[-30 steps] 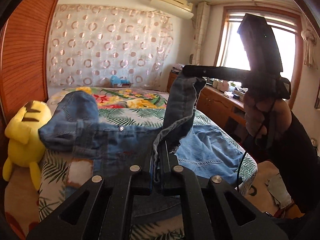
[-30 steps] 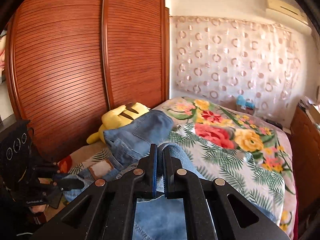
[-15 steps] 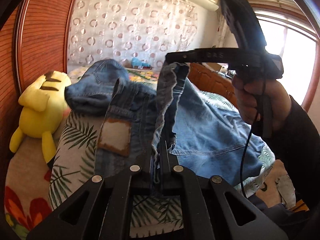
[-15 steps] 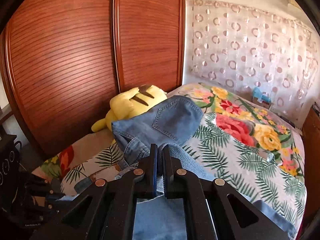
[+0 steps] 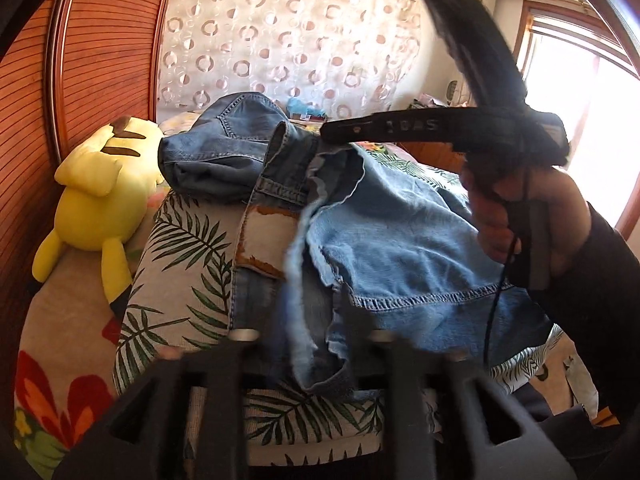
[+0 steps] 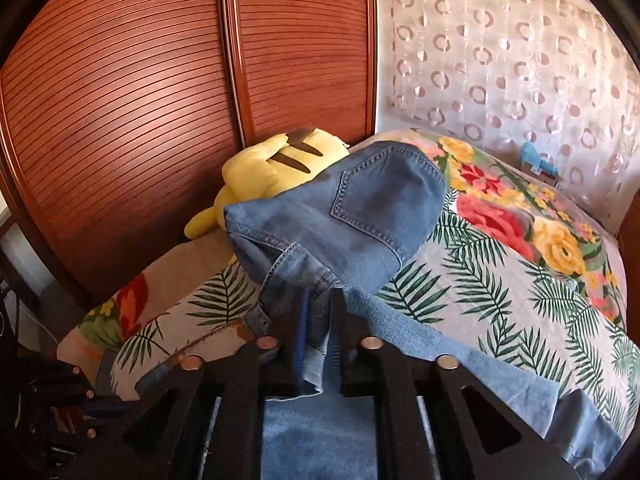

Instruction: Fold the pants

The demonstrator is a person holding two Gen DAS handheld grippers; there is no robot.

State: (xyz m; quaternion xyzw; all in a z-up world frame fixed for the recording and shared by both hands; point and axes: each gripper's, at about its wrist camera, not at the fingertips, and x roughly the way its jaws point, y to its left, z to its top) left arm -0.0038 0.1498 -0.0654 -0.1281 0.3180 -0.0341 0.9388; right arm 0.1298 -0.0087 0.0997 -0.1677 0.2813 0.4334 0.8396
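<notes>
Between the left gripper's (image 5: 308, 332) spreading fingers lies a frayed fold of the jeans (image 5: 400, 256), spread over the bed (image 5: 180, 280) ahead. Those jaws are opening, and the cloth looks slack between them, no longer pinched. The right gripper (image 6: 318, 320) is opening too, by less; a denim hem hangs in its narrow gap, and whether the pads still press on it cannot be told. Beyond both sets of fingers the seat of the jeans bunches against a yellow plush (image 5: 96, 196).

The step in hand seems to be letting go after laying a fold down. To do it well, both jaws should open fully before either hand draws back, so the fringe does not snag and drag the fold askew; then pull straight back, low and level.
</notes>
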